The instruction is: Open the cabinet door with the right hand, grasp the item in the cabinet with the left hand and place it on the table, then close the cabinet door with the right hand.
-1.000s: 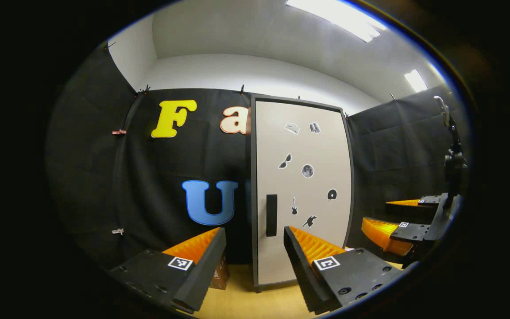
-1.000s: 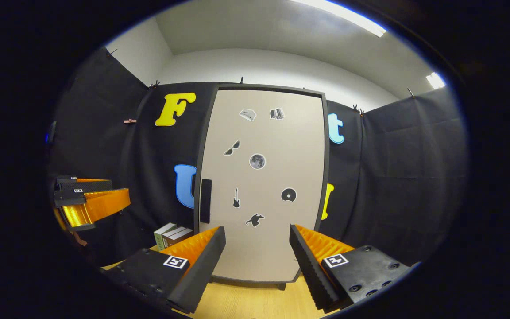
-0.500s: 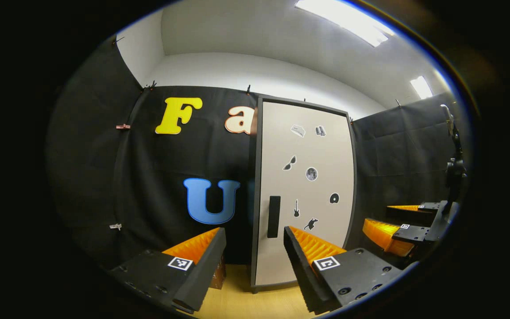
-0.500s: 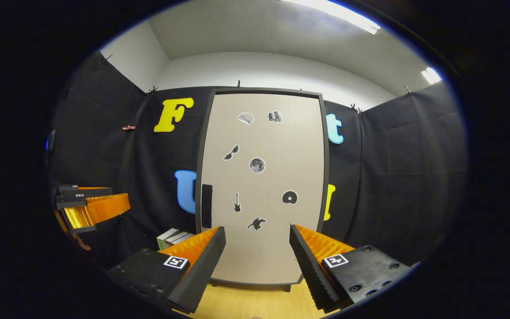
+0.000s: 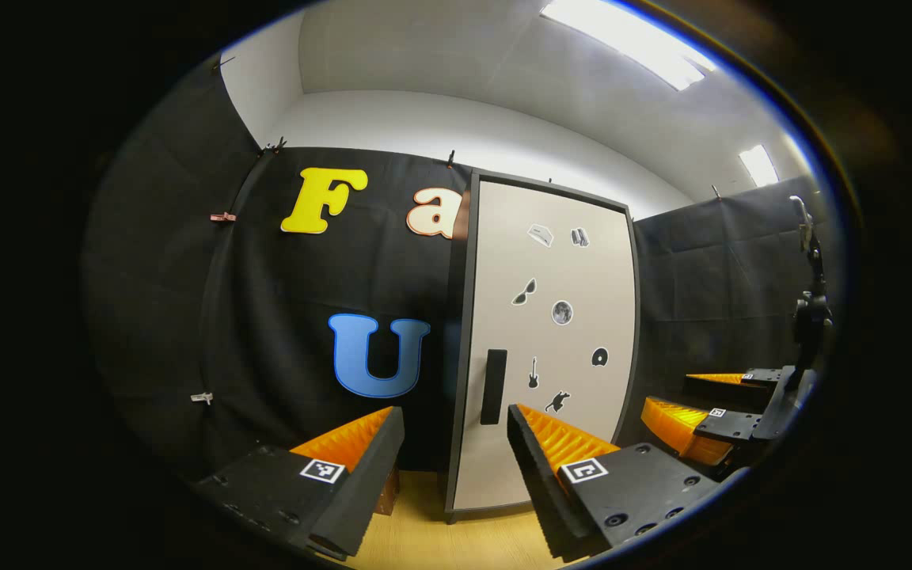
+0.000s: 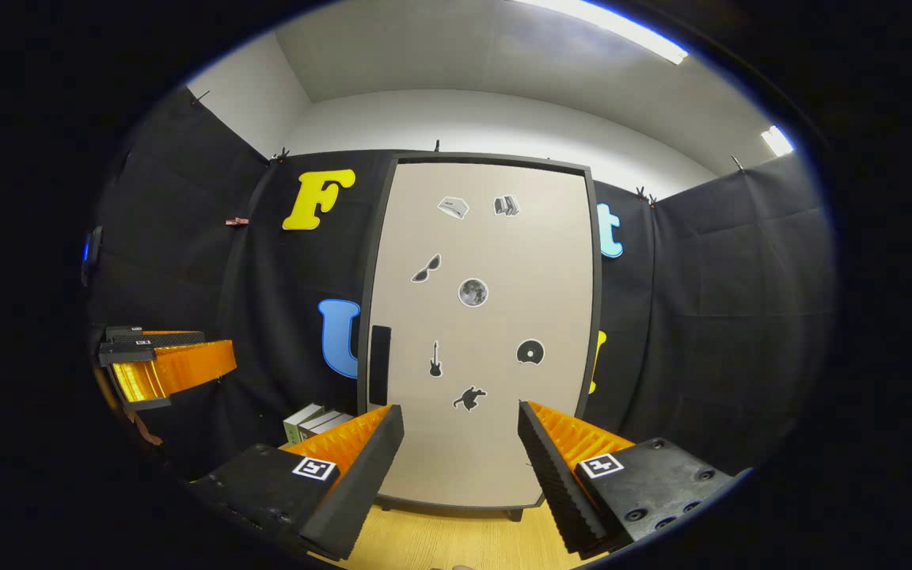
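Two grippers, both with jaws spread wide and nothing between the fingers; your left gripper faces the cabinet from its handle side, your right gripper faces it nearly square on. Cabinet door sits flush in its dark frame, so the door is closed; the item inside is hidden behind it and you cannot tell what or where it is. Door handle is a dark vertical bar near the door's left edge, at about mid height, just above the tip of your right gripper's left finger in the right gripper view; no contact with it. Same handle lies between your left gripper's two fingertips in the left gripper view, well beyond them. Small stickers are scattered over the door face. Cabinet stands on a light wooden table; a few stacked boxes sit on the table left of the cabinet, against the black cloth wall. In the left gripper view your right gripper shows at the right edge, jaws apart; in the right gripper view your left gripper shows at the left edge, well apart from the cabinet.
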